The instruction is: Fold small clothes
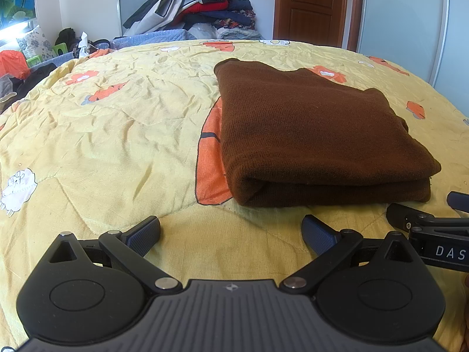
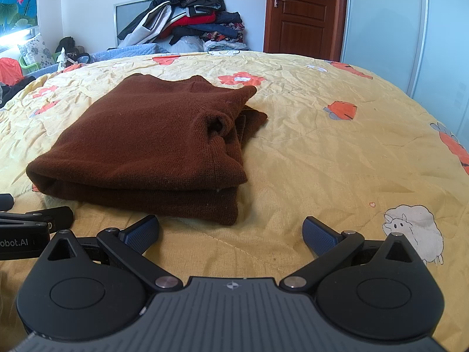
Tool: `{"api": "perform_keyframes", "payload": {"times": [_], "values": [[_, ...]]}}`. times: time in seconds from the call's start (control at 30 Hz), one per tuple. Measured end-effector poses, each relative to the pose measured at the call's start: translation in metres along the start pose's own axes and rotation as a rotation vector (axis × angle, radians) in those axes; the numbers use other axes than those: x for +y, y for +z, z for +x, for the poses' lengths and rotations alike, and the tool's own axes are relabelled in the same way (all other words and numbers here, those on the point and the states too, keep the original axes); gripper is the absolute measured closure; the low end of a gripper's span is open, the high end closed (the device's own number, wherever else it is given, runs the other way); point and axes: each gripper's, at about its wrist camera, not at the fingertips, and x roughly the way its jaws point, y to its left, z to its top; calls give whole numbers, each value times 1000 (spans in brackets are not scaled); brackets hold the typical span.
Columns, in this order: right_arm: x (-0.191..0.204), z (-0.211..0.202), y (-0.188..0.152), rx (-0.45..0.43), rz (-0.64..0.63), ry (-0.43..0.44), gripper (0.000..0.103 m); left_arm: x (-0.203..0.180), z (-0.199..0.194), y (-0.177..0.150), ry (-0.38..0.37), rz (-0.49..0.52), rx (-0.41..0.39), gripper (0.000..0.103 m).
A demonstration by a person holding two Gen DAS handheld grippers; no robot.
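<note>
The brown sweater (image 1: 316,135) lies folded into a thick rectangle on the quilt (image 1: 117,135), a little back from the quilt's near edge and roughly midway between its left and right sides. The near edge of the bundle is a rounded fold with layers stacked under it. In the right wrist view a cuff or collar opening bunches up on the bundle's right side, and a bit of fabric sticks out beyond the top layer there.

The left gripper (image 1: 231,231) sits low over the near edge of the quilt, just short of the sweater, fingers spread wide and holding nothing. The right gripper (image 2: 231,231) is beside it, also spread wide and empty, just short of the sweater's near right corner.

Judging by this, the folding of this garment looks essentially done; what may be left is tidying the loose right side. A clothes pile (image 1: 193,8) sits beyond the far edge; whether any of it is to be folded cannot be told.
</note>
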Motion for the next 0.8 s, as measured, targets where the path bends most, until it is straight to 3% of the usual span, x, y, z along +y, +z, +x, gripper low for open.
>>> {"api": "perform_keyframes", "payload": {"times": [0.8], "values": [[0,-1,-1,-1,0,-2,0,1,-1,0,-2,5,-7,0]]}}
